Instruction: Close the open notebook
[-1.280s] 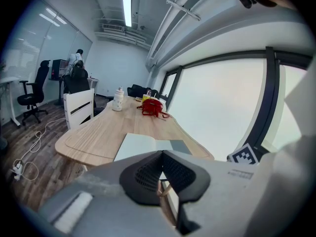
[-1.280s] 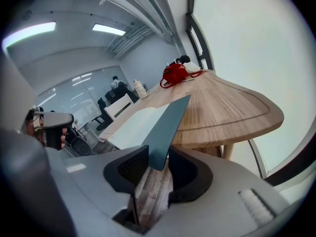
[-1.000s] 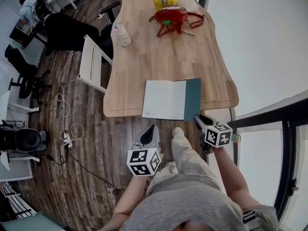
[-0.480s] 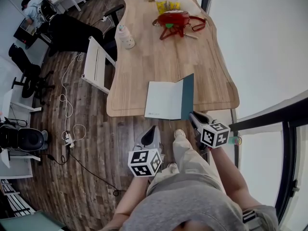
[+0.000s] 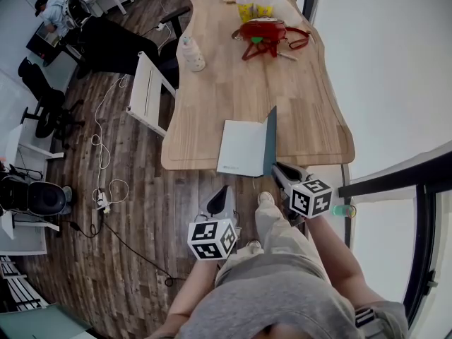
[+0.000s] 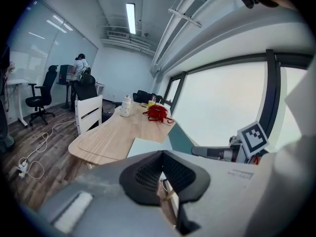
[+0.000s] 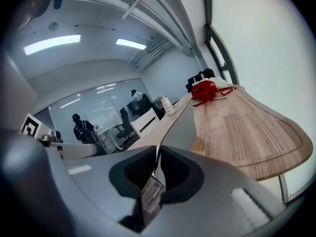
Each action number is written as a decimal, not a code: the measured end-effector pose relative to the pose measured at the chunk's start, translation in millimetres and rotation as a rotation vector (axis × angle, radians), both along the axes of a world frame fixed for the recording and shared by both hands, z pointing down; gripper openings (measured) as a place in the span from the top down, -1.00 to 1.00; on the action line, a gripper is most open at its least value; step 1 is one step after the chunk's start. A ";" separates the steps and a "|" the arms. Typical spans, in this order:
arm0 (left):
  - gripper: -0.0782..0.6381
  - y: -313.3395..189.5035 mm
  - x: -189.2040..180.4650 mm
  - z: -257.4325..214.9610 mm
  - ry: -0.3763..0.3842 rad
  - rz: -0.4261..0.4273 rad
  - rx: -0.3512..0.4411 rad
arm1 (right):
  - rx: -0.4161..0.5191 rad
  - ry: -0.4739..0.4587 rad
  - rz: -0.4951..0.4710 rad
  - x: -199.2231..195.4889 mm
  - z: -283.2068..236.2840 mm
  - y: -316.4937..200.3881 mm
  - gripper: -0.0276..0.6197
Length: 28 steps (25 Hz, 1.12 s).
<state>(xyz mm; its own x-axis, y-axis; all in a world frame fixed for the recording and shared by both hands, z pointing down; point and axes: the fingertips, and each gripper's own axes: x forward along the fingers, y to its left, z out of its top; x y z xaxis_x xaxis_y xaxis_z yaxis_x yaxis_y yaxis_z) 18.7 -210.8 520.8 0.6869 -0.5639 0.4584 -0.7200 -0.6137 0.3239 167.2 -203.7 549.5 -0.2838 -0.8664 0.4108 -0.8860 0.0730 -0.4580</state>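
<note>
The open notebook (image 5: 244,147) lies at the near edge of the wooden table (image 5: 233,83), its white pages facing up. Its teal right cover (image 5: 270,141) stands almost upright above the pages. My right gripper (image 5: 277,168) has just been closing its jaws and is shut on that cover's lower edge; in the right gripper view the thin cover (image 7: 177,127) runs up from between the pads of the right gripper (image 7: 158,158). My left gripper (image 5: 222,191) hangs below the table edge, shut and empty. In the left gripper view the left gripper (image 6: 162,154) points at the notebook (image 6: 148,146).
A red bag (image 5: 265,30), yellow cups (image 5: 247,9) and a white bottle (image 5: 191,54) stand at the table's far end. A white chair (image 5: 148,94) stands at the left side. A window wall runs along the right. A person works at a desk at the far left.
The teal cover has swung from nearly flat to almost upright. My right gripper has risen and moved left with it. The left gripper has stayed where it was.
</note>
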 end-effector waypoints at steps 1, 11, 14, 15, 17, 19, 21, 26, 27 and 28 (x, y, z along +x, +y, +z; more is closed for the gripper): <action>0.77 -0.7 -0.7 -0.4 0.001 -0.003 0.000 | 0.003 0.000 -0.008 -2.8 -1.2 -2.3 0.82; 0.77 -11.6 -11.4 -2.8 -0.004 -0.041 0.001 | 0.015 -0.008 -0.092 -33.0 -7.8 -25.5 0.81; 0.77 -15.8 -12.8 -5.0 -0.007 -0.055 0.003 | 0.012 -0.011 -0.121 -42.2 -7.9 -33.1 0.81; 0.77 -17.3 -13.4 -5.6 -0.008 -0.062 0.003 | 0.011 -0.010 -0.133 -45.5 -7.7 -35.8 0.81; 0.77 -20.6 -15.4 -6.6 -0.008 -0.077 0.003 | 0.008 -0.007 -0.161 -52.9 -6.9 -41.8 0.80; 0.77 -24.2 -18.1 -7.2 -0.009 -0.093 0.005 | 0.005 -0.001 -0.194 -61.1 -5.5 -48.0 0.79; 0.77 -27.8 -20.9 -7.7 -0.008 -0.109 0.005 | 0.001 0.006 -0.229 -70.2 -3.6 -54.3 0.78; 0.77 -36.3 -25.6 -6.9 -0.009 -0.145 0.001 | -0.016 0.032 -0.309 -90.2 4.1 -68.8 0.77; 0.77 -38.4 -26.4 -6.3 -0.010 -0.154 0.001 | -0.021 0.035 -0.323 -93.4 6.5 -71.5 0.76; 0.77 -40.6 -27.2 -5.8 -0.010 -0.164 0.001 | -0.027 0.037 -0.338 -96.3 9.3 -74.2 0.76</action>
